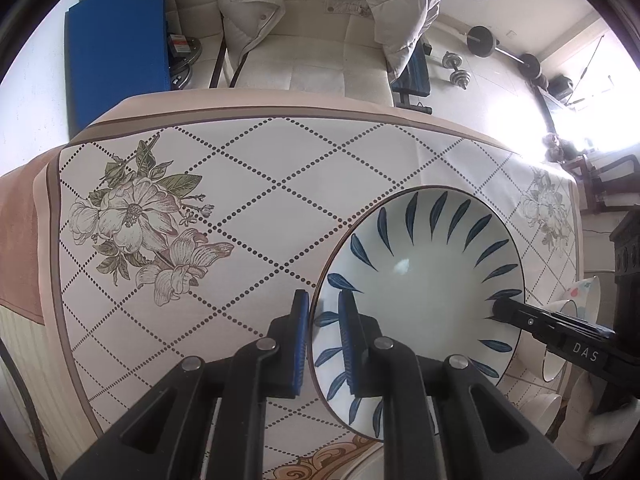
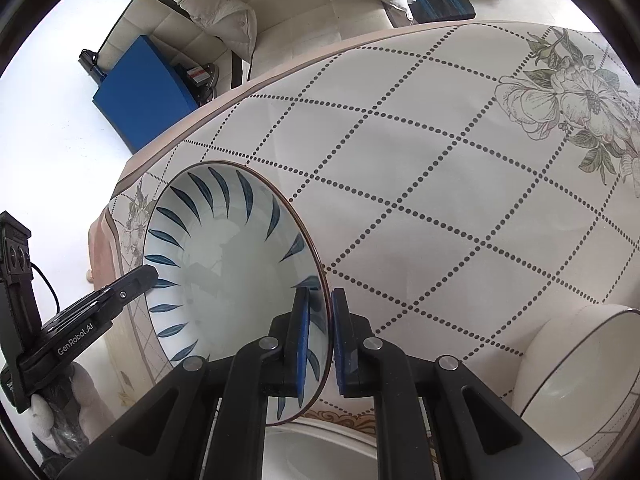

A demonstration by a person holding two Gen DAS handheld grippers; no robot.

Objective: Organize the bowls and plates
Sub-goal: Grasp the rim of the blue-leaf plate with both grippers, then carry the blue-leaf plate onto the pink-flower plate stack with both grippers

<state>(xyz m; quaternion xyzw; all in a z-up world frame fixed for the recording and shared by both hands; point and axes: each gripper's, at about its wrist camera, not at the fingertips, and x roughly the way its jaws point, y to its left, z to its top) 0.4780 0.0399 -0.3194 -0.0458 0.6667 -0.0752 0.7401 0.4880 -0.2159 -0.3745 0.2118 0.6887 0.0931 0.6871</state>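
Left gripper (image 1: 324, 340) and right gripper (image 2: 320, 340) each clamp opposite rims of the blue-leaf plate (image 1: 420, 280), held above the table (image 1: 240, 200) near its right edge. Risk: thin rim pinches could slip if either hand tilts or pulls apart, dropping it onto the white bowl (image 2: 572, 364) nearby.

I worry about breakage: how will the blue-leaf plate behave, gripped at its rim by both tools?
The blue-leaf plate looks like glazed ceramic, so it is probably stiff, fairly heavy and brittle if dropped. Its glossy surface reflects light, so it may slip in the pads. The left tool and right tool pinch opposite rim edges, which likely limits tilting.
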